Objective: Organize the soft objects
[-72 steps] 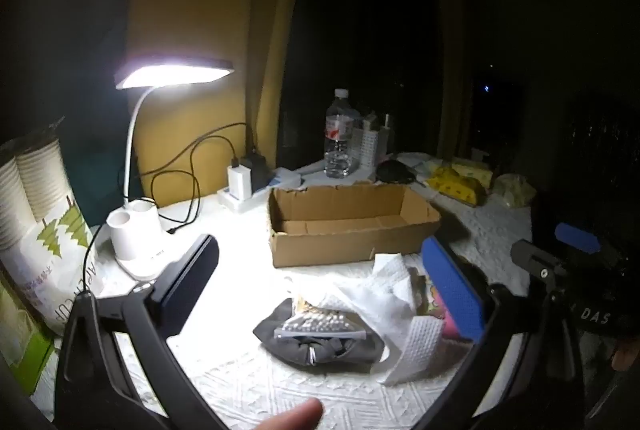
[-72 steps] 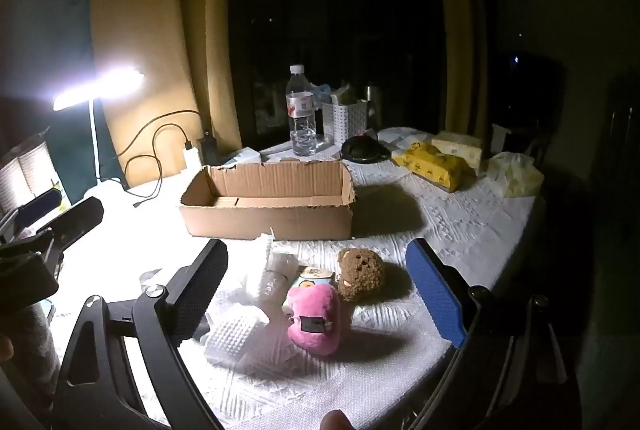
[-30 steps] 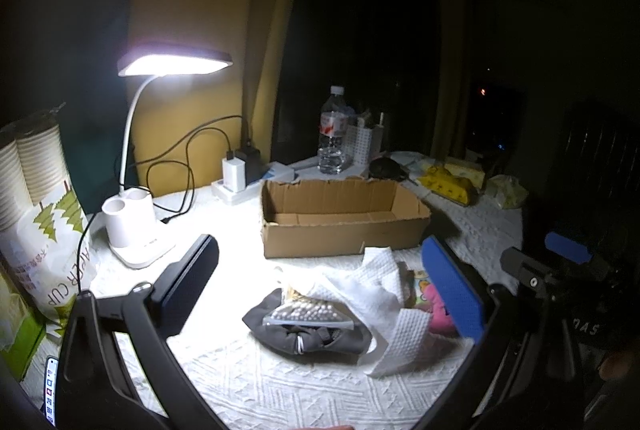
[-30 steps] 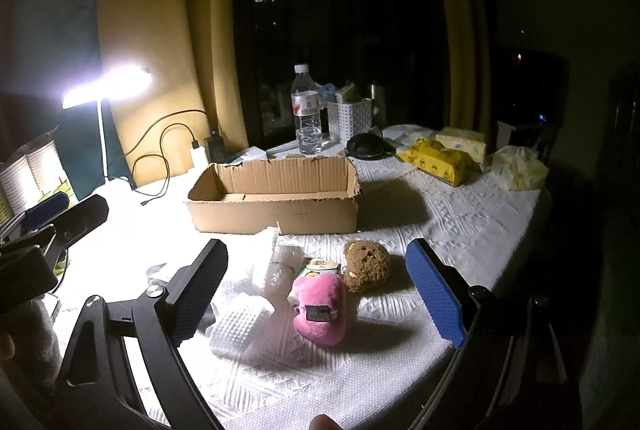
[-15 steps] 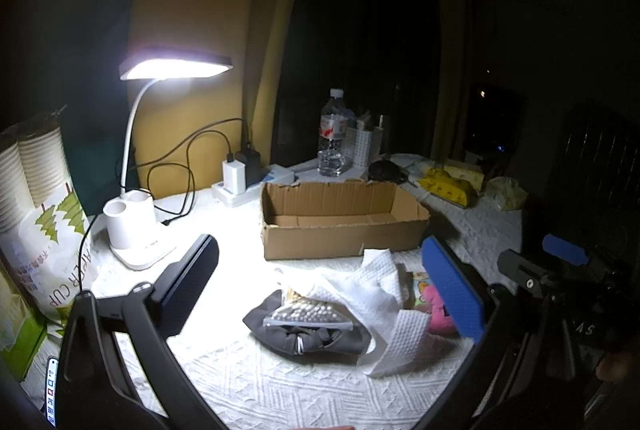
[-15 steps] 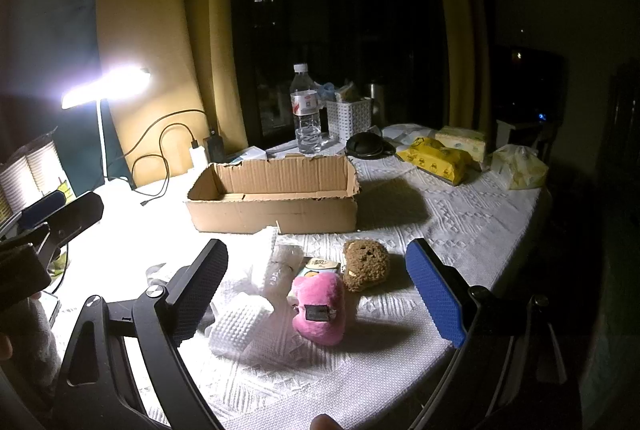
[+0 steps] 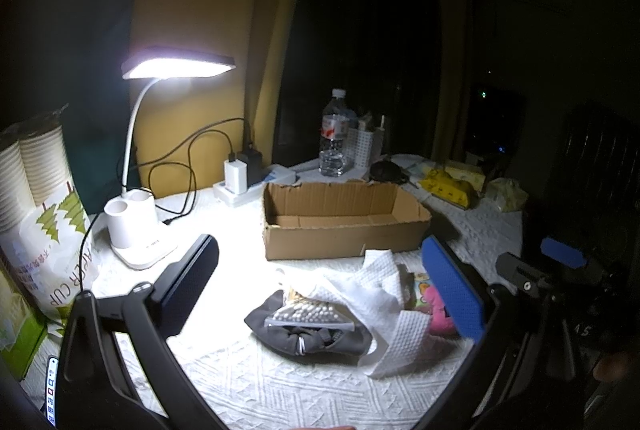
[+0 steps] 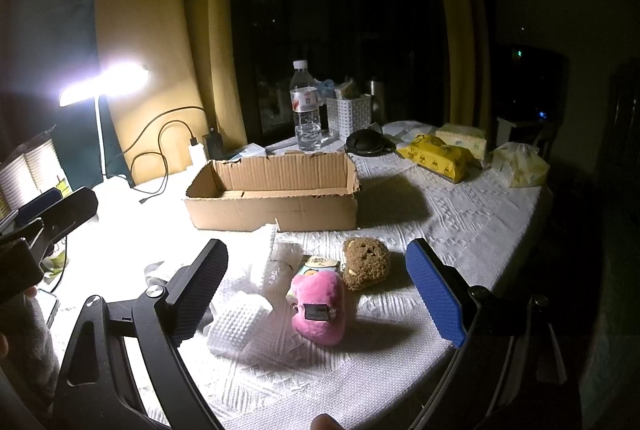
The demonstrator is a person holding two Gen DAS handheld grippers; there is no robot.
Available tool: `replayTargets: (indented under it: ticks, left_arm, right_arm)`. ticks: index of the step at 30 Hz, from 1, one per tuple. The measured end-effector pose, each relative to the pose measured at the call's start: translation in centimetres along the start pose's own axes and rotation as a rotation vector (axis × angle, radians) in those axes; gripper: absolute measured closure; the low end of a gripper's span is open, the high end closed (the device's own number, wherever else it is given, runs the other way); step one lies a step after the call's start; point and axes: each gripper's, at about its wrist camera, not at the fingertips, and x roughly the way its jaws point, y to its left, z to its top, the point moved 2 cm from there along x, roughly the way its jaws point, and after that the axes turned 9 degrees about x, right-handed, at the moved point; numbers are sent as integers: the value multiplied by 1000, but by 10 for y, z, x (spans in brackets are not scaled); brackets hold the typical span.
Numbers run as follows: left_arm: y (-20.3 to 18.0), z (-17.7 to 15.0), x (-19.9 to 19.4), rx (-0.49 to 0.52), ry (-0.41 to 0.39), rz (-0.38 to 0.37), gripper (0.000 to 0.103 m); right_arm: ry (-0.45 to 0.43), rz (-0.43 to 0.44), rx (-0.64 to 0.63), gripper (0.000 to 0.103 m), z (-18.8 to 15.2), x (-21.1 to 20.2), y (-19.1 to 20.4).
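Before the cardboard box [image 8: 276,197] — fuzzy pink plush [image 8: 318,306]; both grippers [image 8: 316,286] [image 7: 320,290] agape.

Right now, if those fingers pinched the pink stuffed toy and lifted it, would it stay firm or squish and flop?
The pink stuffed toy looks plush and rounded, so it would probably squish between the fingers rather than stay firm. It seems light for its bulk. Lying flat on the tablecloth, touching the brown stuffed toy, it is unlikely to roll.
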Motion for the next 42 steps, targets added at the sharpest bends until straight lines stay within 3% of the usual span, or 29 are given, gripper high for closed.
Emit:
replayTargets:
  ticks: [24,34,42]
  left_arm:
    - [1,0,0,-2,5,2,1]
    - [5,-16,23,-20,97,33,1]
    - [8,-42,60,-9,215,38,1]
  right_arm:
    - [9,-2,-5,10,-3,6,1]
    - [64,1,-29,10,-2,26,-12]
    - [151,-28,1,10,-14,62,-46]
